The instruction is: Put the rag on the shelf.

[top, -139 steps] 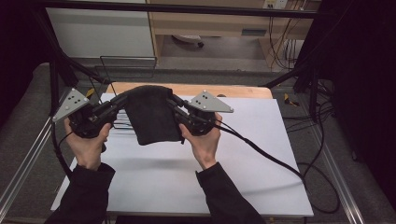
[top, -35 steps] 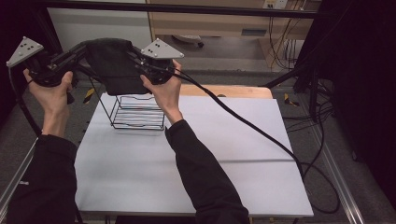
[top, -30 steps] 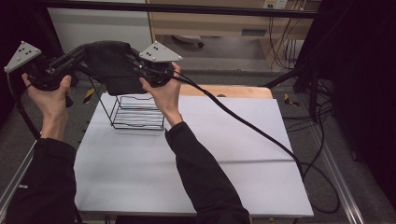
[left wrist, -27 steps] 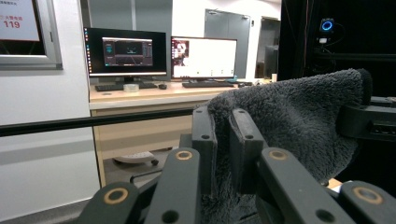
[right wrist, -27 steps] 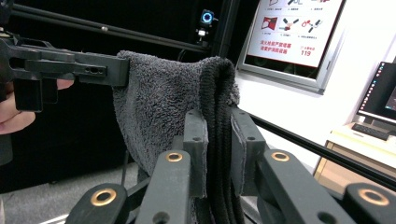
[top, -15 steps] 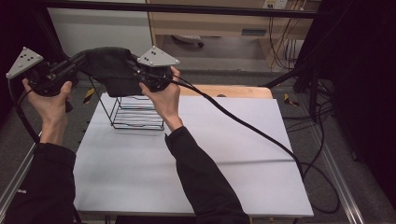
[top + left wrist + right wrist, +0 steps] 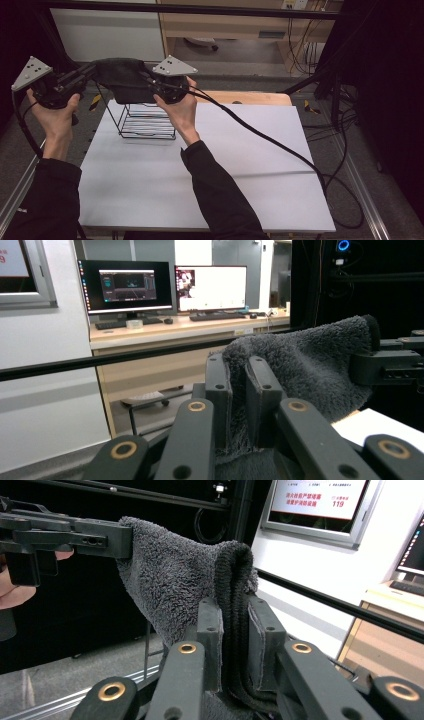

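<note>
Towel (image 7: 122, 80), dark grey, stretched in air above wire rack (image 7: 146, 120) on white table (image 7: 210, 170); desk with monitors (image 7: 165, 285) behind. My left gripper (image 7: 87, 75) and right gripper (image 7: 150, 82) each clamp a towel end. Versus a second ago, towel sits slightly lower.

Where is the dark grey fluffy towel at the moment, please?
In the high view, the dark grey fluffy towel hangs at upper left, stretched between the left tongs and right tongs, above the black wire basket.
</note>
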The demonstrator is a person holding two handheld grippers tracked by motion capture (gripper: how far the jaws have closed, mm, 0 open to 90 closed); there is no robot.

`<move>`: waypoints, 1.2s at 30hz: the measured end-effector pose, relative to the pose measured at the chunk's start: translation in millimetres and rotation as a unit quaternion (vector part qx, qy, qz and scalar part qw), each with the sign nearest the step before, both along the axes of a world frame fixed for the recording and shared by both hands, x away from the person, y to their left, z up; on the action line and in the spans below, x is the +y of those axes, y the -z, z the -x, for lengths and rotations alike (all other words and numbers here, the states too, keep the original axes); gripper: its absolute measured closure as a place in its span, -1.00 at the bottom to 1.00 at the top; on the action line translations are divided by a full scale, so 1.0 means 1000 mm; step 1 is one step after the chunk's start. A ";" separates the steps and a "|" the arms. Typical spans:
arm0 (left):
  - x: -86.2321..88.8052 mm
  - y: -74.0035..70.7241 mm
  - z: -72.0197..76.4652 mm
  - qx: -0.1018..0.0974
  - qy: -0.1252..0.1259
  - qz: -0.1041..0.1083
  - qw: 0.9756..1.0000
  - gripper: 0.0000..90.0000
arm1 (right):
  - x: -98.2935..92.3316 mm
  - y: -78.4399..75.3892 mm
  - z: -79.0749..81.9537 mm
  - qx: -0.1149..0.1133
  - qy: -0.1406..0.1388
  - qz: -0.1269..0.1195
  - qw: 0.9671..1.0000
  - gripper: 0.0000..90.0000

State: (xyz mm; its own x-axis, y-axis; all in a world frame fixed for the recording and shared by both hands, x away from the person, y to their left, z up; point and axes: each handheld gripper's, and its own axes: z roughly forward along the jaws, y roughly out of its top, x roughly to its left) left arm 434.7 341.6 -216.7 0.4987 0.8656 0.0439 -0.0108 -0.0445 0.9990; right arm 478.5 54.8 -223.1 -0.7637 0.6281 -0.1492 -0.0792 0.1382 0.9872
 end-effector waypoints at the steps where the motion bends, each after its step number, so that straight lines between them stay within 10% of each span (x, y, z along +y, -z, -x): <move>1: 0.000 0.001 0.001 0.000 0.000 0.000 1.000 0.81 | 0.000 0.001 0.001 0.002 -0.001 0.001 1.000 0.75; 10: 0.000 0.007 0.007 0.012 0.007 -0.010 1.000 0.80 | -0.002 0.006 0.003 -0.005 -0.007 0.019 1.000 0.72; 36: 0.001 0.043 0.024 0.101 0.001 -0.047 0.994 0.70 | 0.000 0.018 0.023 0.072 -0.002 0.104 0.992 0.41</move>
State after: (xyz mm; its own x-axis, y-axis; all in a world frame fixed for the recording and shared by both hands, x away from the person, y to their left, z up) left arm 410.7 343.0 -259.8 0.5080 0.8611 0.0231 0.1896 -0.1379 0.9721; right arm 455.1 54.7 -240.9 -0.7891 0.5917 -0.1652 0.0593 0.3410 0.9382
